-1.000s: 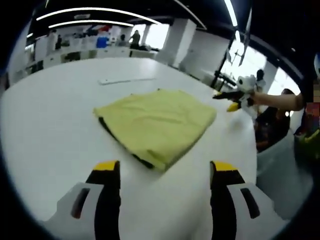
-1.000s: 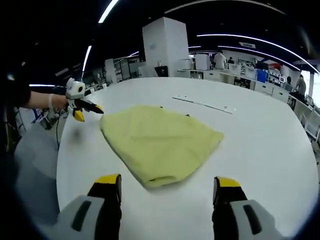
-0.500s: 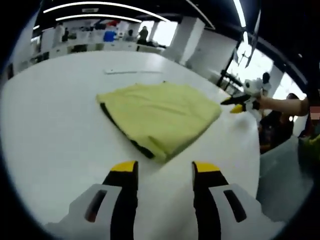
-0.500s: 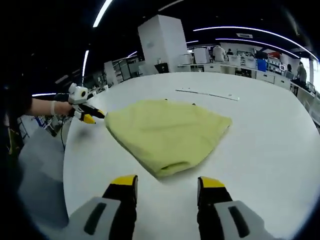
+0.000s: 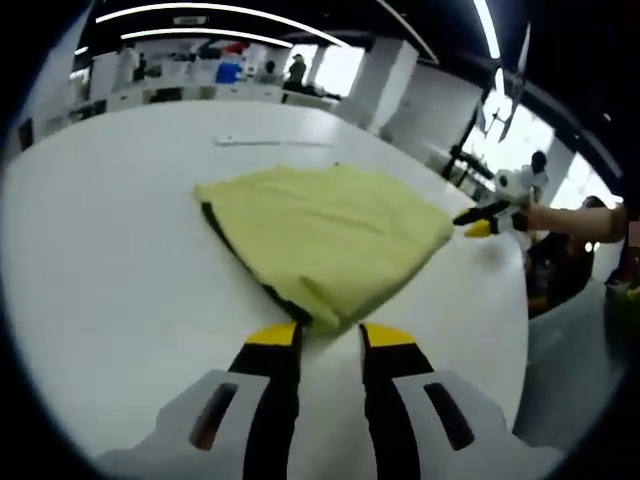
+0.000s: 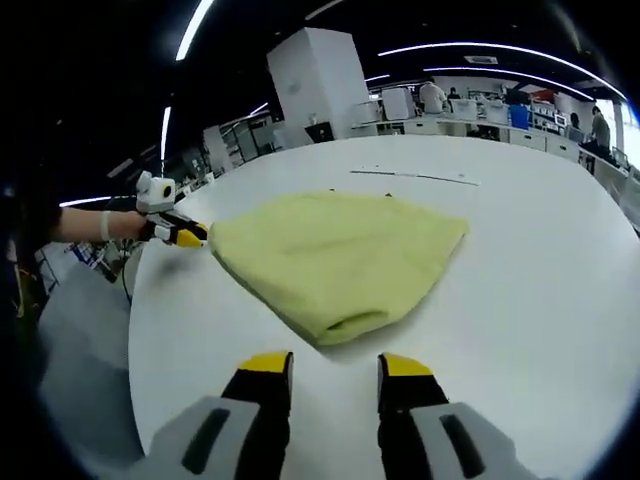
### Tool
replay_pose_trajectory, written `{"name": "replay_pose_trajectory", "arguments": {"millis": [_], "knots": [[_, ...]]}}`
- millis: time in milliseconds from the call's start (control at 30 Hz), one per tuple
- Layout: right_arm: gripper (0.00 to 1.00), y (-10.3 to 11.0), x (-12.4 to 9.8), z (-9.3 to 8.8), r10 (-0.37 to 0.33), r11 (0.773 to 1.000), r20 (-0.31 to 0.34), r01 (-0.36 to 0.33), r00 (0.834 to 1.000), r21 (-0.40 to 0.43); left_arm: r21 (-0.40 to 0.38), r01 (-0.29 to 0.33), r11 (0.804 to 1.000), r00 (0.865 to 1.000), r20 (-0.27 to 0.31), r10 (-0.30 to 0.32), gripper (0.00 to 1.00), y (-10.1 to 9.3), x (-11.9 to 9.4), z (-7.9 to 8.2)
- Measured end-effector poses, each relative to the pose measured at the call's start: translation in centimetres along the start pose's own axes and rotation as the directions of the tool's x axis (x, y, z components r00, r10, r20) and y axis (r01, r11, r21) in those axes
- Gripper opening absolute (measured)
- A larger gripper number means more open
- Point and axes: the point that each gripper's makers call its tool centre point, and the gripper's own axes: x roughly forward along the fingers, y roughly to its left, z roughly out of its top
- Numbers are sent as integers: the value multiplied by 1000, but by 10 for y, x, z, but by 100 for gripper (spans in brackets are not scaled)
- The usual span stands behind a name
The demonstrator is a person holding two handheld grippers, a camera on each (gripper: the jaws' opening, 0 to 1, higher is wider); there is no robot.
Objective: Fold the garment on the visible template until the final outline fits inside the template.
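A folded yellow-green garment [image 5: 325, 235] lies flat on the round white table [image 5: 100, 280], with a dark inner layer along its near left edge. In the right gripper view the same garment [image 6: 335, 260] shows a rolled fold at its near corner. My left gripper [image 5: 330, 335] hovers over bare table just short of the garment's near corner, jaws drawn close with a narrow gap and nothing between them. My right gripper [image 6: 335, 362] is also short of the garment, with a slightly wider gap and nothing held. A thin pale strip [image 5: 270, 142] lies on the table beyond the garment.
The right gripper [image 5: 485, 220] enters the left gripper view from the right, held by a hand near the table edge. The left gripper [image 6: 175, 232] comes in at the table's left edge. Grey floor [image 6: 70, 330] drops off beyond the rim. Office desks and a white pillar [image 6: 315, 85] stand far behind.
The jaws of both grippers have narrowed from wide open to a small gap. Both cameras have come a little closer to the garment, which lies as before.
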Motion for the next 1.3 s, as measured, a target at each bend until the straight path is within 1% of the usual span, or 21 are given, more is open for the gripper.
{"name": "replay_pose_trajectory", "arguments": {"millis": [167,300,367,533,667,833,933,1100,1200,1300], "knots": [[20,5,6,0,9,1000,9,-9,1000,25,-10,0,1000,1000,4,0,17,-1,2,0],[14,2,10,1,9,999,24,-10,1000,50,-23,-3,1000,1000,14,4,15,-3,4,1],[14,2,11,3,9,997,37,-12,999,70,-34,-4,999,1000,19,5,15,-1,5,2],[7,1,15,6,6,996,50,-11,999,90,-53,-8,999,1000,26,10,13,-1,5,3],[0,0,17,5,7,996,44,-11,999,90,-59,-11,998,1000,28,12,12,0,6,3],[0,4,17,5,5,996,43,-9,999,92,-65,-13,998,1000,28,14,10,1,8,3],[0,4,16,6,4,996,43,-8,999,90,-66,-13,998,1000,26,14,7,1,8,2],[0,3,16,7,8,995,44,-12,999,97,-79,-18,997,999,29,21,6,4,9,2],[0,4,15,7,8,996,43,-12,999,94,-89,-19,996,999,28,21,1,3,9,1],[0,3,14,7,4,996,46,-8,999,90,-103,-19,995,999,27,22,0,3,8,1]]}}
